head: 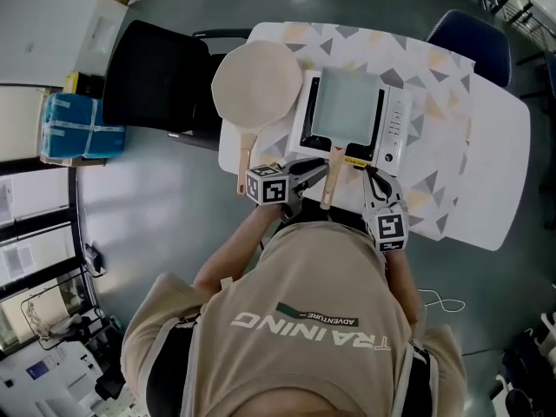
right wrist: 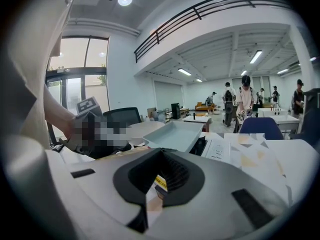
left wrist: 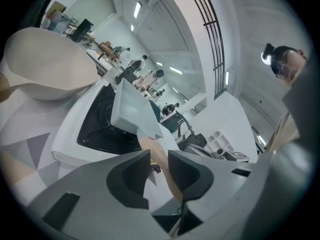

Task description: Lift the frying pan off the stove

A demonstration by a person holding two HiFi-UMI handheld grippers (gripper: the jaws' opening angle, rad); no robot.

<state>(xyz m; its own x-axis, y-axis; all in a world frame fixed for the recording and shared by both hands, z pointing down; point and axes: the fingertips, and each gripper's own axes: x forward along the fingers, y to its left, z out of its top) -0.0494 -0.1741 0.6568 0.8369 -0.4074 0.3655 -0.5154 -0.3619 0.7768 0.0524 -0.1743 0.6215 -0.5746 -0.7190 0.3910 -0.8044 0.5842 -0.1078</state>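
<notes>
A square grey-green frying pan [head: 345,104] sits on the white stove [head: 393,129], and its wooden handle [head: 332,179] points toward me. My left gripper [head: 314,174] is at that handle. In the left gripper view the handle [left wrist: 159,156] runs through the gap of the open left gripper [left wrist: 159,176], close against the right-hand jaw, with the pan [left wrist: 131,109] just beyond. My right gripper [head: 372,179] hovers at the stove's near edge, right of the handle. In the right gripper view the right gripper [right wrist: 159,184] has its jaws closed together and empty, with the pan [right wrist: 172,134] ahead.
A round beige pan [head: 257,83] with a wooden handle lies left of the stove, overhanging the table's left edge. The white table [head: 486,163] has a triangle-patterned cloth. A black chair [head: 156,76] stands at the left and a blue chair [head: 469,37] at the far right.
</notes>
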